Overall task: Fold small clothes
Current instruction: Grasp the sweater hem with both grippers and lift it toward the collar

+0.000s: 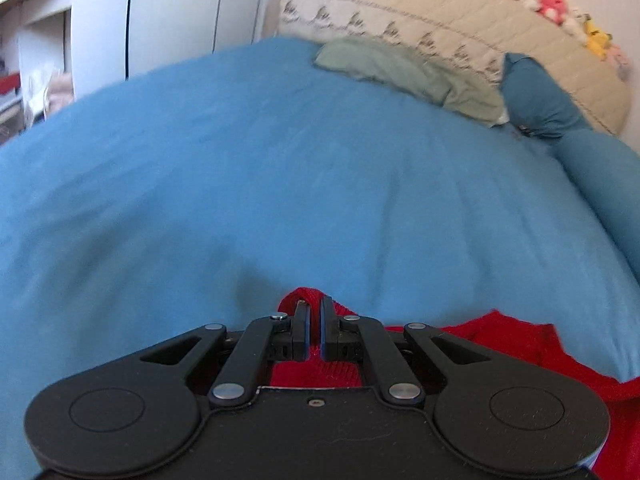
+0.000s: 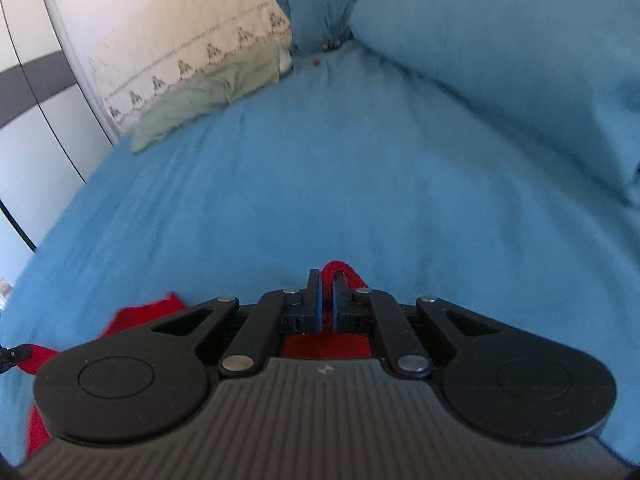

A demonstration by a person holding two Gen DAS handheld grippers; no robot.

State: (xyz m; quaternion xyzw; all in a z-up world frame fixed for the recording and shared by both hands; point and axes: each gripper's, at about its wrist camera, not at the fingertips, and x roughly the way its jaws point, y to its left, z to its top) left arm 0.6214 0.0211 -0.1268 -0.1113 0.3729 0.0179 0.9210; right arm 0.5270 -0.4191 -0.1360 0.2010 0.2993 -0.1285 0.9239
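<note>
A red knitted garment (image 1: 516, 344) lies on the blue bedspread (image 1: 280, 184), mostly under and behind my grippers. My left gripper (image 1: 315, 308) is shut on a bunched edge of the garment, which pokes up between its fingers. My right gripper (image 2: 327, 284) is shut on another red edge (image 2: 334, 270) of the same garment. More red cloth (image 2: 140, 316) spreads to the lower left in the right wrist view. Most of the garment is hidden by the gripper bodies.
A folded pale green cloth (image 1: 404, 72) lies at the far side of the bed, also in the right wrist view (image 2: 208, 96). Blue pillows (image 1: 540, 100) and a beige headboard cover (image 1: 460, 20) stand behind. A bulky blue duvet (image 2: 500, 60) rises at right.
</note>
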